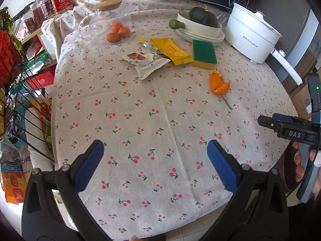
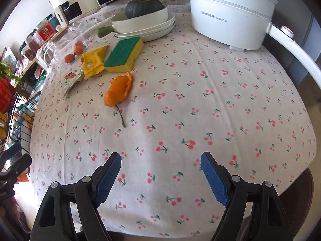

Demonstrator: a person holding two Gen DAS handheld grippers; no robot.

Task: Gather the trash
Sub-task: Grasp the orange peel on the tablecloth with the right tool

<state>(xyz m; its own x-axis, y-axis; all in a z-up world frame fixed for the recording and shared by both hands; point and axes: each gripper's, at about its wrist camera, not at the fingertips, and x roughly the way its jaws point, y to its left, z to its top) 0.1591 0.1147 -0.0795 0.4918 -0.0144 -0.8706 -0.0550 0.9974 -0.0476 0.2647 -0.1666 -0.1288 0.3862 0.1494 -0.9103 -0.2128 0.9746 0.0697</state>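
An orange peel [image 1: 218, 84] with a thin twig [image 1: 226, 102] lies on the cherry-print tablecloth; it also shows in the right wrist view [image 2: 118, 91]. A yellow wrapper [image 1: 172, 50], a white printed wrapper [image 1: 144, 62] and a clear wrapper [image 1: 147, 45] lie further back; the yellow wrapper also shows in the right wrist view [image 2: 93, 61]. My left gripper [image 1: 155, 149] is open and empty over the near part of the table. My right gripper [image 2: 161, 161] is open and empty, well short of the peel; its body shows at the right of the left wrist view [image 1: 289, 127].
A green-yellow sponge [image 1: 204, 53], stacked white dishes [image 1: 200, 33] holding a dark squash, three tangerines [image 1: 117, 32], a glass jug [image 1: 100, 23] and a white electric pot [image 1: 253, 37] stand at the back. A wire rack [image 1: 22, 100] with packets stands left of the table.
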